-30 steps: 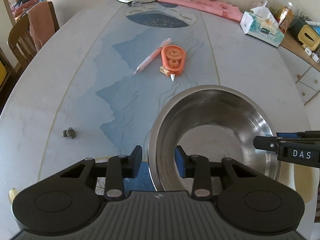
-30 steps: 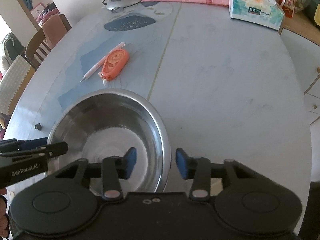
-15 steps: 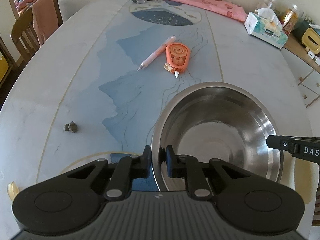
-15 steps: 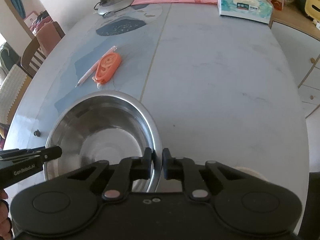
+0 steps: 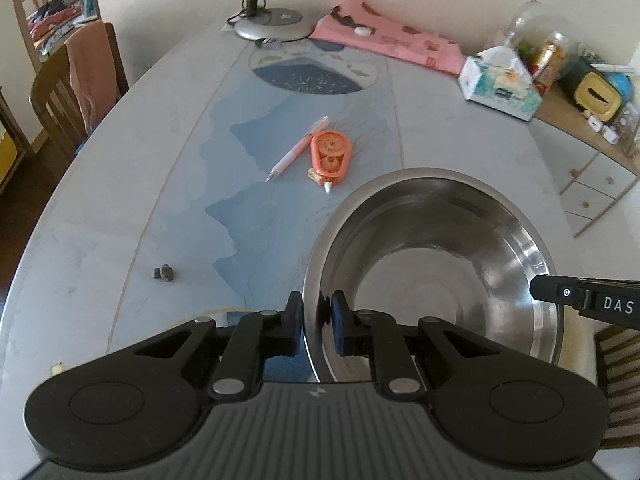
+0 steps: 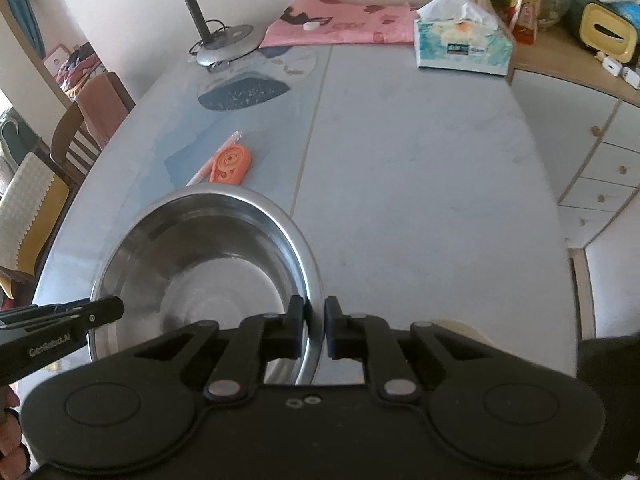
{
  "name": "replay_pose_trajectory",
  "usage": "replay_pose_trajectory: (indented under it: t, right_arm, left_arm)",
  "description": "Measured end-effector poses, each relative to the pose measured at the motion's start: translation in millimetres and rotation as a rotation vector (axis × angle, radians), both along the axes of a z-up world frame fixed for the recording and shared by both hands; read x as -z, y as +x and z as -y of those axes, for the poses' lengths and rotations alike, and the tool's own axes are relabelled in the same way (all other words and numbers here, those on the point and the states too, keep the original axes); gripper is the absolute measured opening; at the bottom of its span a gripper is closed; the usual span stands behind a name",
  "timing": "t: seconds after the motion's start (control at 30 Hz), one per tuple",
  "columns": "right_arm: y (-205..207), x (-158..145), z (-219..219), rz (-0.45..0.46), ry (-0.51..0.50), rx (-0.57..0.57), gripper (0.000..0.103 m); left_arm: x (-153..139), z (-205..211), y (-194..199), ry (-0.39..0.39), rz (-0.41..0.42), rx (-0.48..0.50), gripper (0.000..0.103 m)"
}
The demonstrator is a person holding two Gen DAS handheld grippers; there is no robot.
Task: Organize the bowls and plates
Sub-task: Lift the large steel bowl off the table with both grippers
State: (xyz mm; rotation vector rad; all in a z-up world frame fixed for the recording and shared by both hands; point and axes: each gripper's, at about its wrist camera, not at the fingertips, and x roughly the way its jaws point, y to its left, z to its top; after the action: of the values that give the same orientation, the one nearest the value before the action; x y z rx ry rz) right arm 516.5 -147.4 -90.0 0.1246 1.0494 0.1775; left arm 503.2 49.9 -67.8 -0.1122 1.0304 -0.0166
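A large steel bowl [image 5: 440, 264] is held over the near part of the table; it also shows in the right wrist view [image 6: 208, 264]. My left gripper [image 5: 316, 316] is shut on the bowl's left rim, one finger inside and one outside. My right gripper [image 6: 314, 326] is shut on the bowl's right rim the same way. Each gripper shows at the edge of the other's view, across the bowl. A pale plate edge [image 6: 460, 326] peeks out under the right gripper.
An orange correction tape [image 5: 331, 155] and a pink pen [image 5: 298, 149] lie on the table just beyond the bowl. Farther back stand a tissue box [image 6: 462, 42], a pink cloth [image 6: 344, 20] and a lamp base [image 5: 272, 28]. A small dark lump [image 5: 163, 272] lies left. Chairs stand left; drawers right.
Both grippers closed from open onto the bowl's opposite rims. The views have since risen and tilted up, and the bowl appears lifted with them.
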Motion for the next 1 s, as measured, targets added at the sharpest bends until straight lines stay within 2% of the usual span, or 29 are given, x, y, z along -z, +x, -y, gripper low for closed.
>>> replay_pose_trajectory:
  t: [0.3,0.5,0.7,1.0]
  right_arm:
    - [-55,-33,7,0.012,-0.006,0.015,0.012]
    - [-104,-48,17,0.026,0.001,0.034,0.012]
    - [-157,-53,24,0.026,0.003,0.059,0.012]
    - [-223,-52,38,0.009,0.002,0.097,0.011]
  left_arm:
    - [-38,11,-48,0.010,0.010,0.050,0.014]
    - [-52,19,-95,0.013,0.014,0.110,0.014]
    - [-56,29,-141,0.021,0.001,0.161,0.014]
    - [-48,39,-201,-0.018,-0.028,0.235,0.014]
